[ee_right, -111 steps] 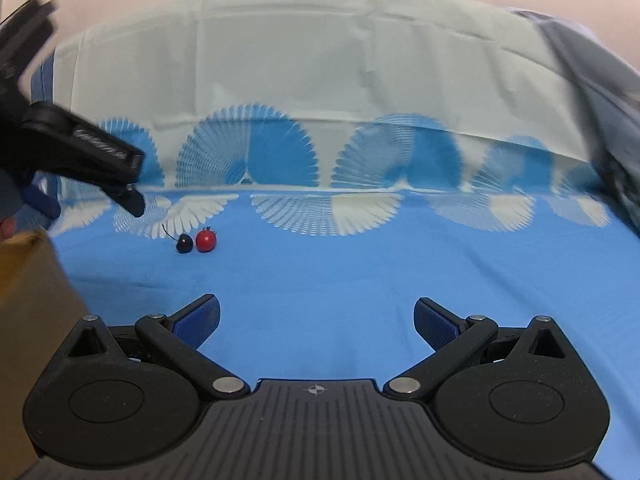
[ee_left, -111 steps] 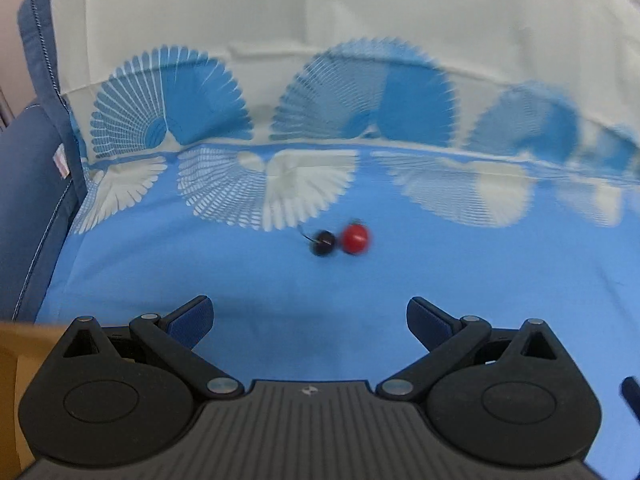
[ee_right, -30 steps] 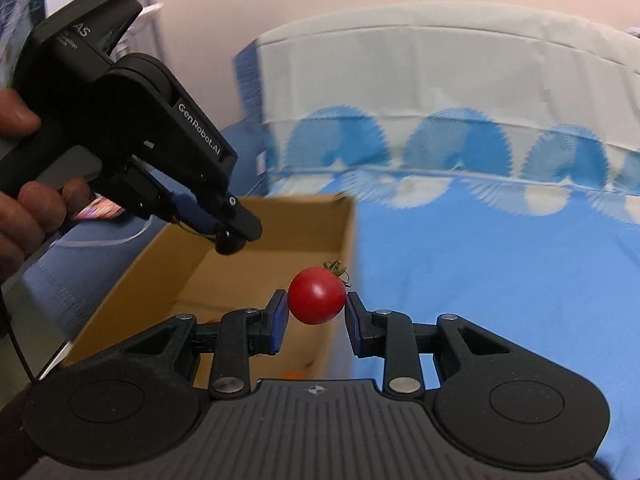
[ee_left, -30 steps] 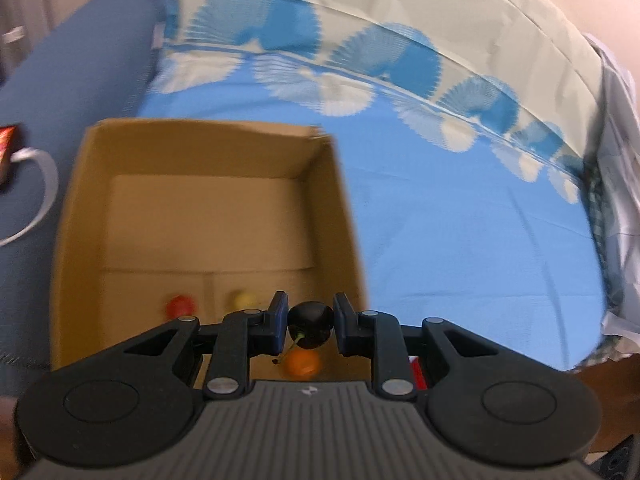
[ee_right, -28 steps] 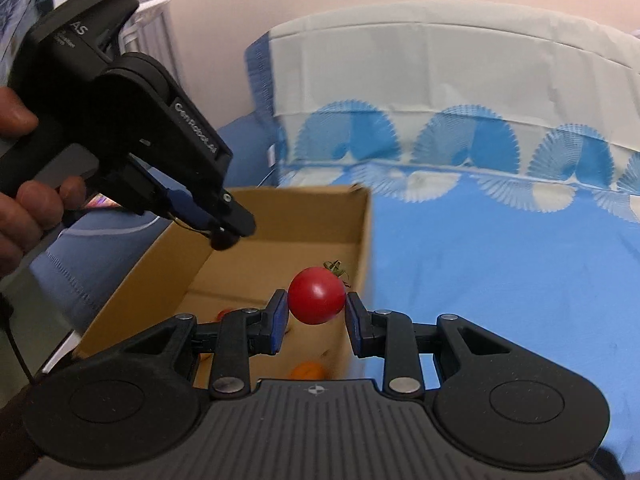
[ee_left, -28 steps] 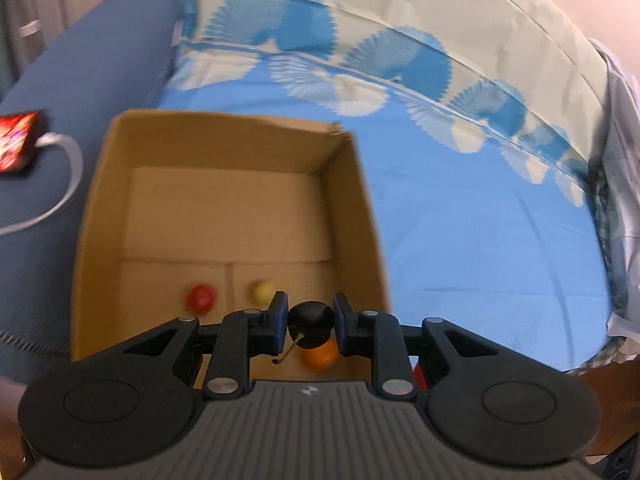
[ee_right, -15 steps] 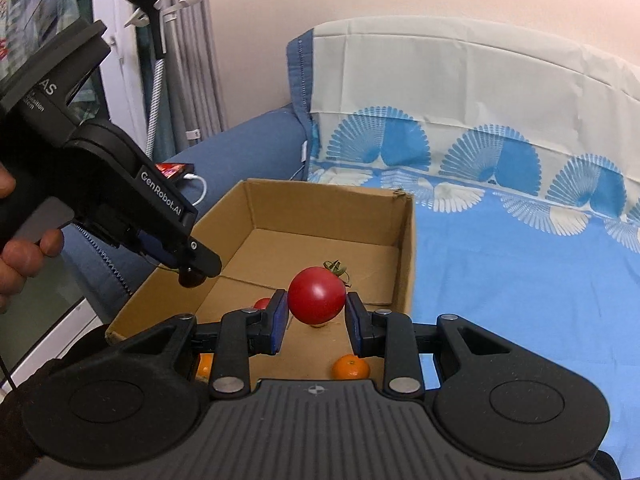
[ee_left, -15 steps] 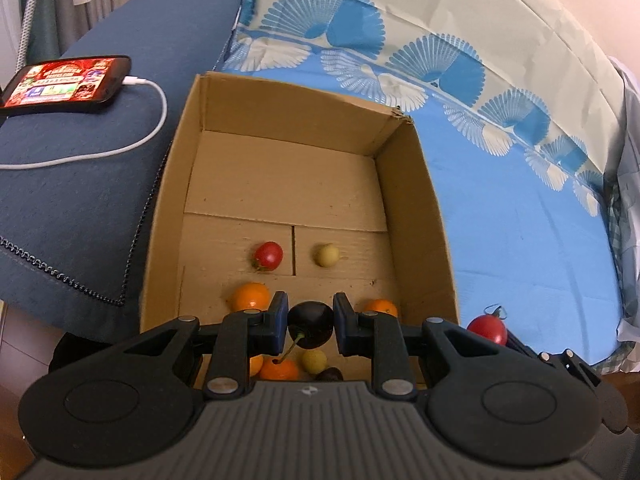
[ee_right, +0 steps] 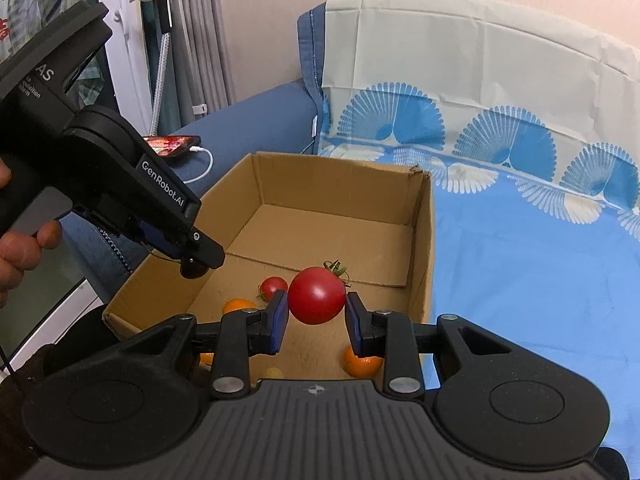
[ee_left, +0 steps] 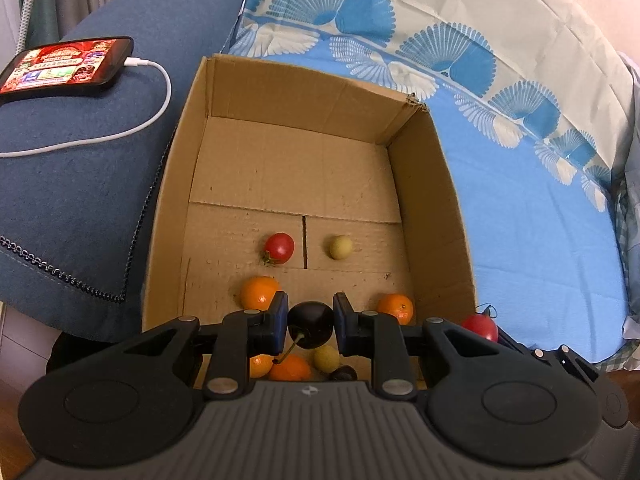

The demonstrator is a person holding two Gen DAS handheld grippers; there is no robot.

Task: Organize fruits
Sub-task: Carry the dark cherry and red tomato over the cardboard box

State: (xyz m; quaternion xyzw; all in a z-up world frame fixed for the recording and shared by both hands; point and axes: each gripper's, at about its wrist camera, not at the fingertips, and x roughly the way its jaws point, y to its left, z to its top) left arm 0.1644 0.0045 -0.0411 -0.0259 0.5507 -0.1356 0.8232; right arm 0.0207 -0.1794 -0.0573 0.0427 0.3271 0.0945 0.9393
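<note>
While your left gripper (ee_left: pixel 310 326) hangs over the near end of the cardboard box (ee_left: pixel 436 208), its blue pads are clamped on a dark cherry (ee_left: pixel 311 323), glossy and almost black, with a thin stem angling down toward the left pad. Your right gripper (ee_right: pixel 316 316) is clenched on a cherry tomato (ee_right: pixel 317 294), smooth bright red with a curled green calyx at its upper right, held above the box's near right corner.

Below your left tongs, on the box floor, a red tomato (ee_left: pixel 279 247) lies ahead and a little left, with a pale yellow round fruit (ee_left: pixel 341 247) ahead and a little right. One small orange (ee_left: pixel 259 292) sits just beyond the left pad and another orange (ee_left: pixel 396 308) just beyond the right pad. Under the jaws you can see more orange fruit (ee_left: pixel 290 368), a second pale yellow fruit (ee_left: pixel 326 357) and something dark (ee_left: pixel 343 372) that may be another cherry; it is mostly hidden.

Off to the left of the box, a lit phone (ee_left: pixel 66 65) rests on the blue sofa arm (ee_left: pixel 80 184) with a white cable (ee_left: pixel 120 132) plugged in. To the right lies the blue fan-patterned sheet (ee_left: pixel 520 216).
</note>
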